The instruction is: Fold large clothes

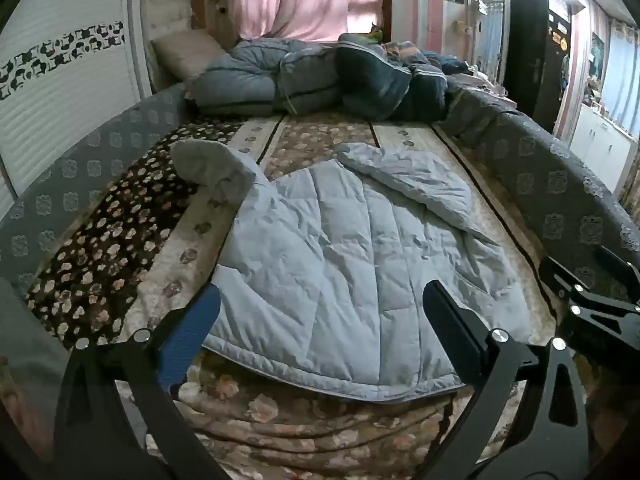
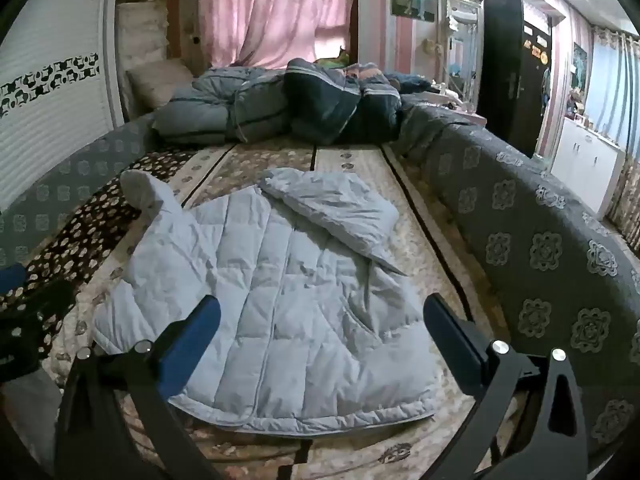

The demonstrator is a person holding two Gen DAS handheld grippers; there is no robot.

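A pale blue quilted jacket (image 1: 340, 252) lies spread flat on the floral bedcover (image 1: 304, 420) of the bed, one sleeve folded across it, while the left tongs (image 1: 320, 316) and right tongs (image 2: 320, 320) hover spread wide above its hem, pinching nothing.

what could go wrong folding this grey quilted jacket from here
1. The pale grey quilted puffy jacket looks thick and slippery; the open left tool and right tool may pinch only the top layer, so the fold slides apart.
2. One sleeve lies folded across the body while the other sticks out, so folding could come out lopsided.
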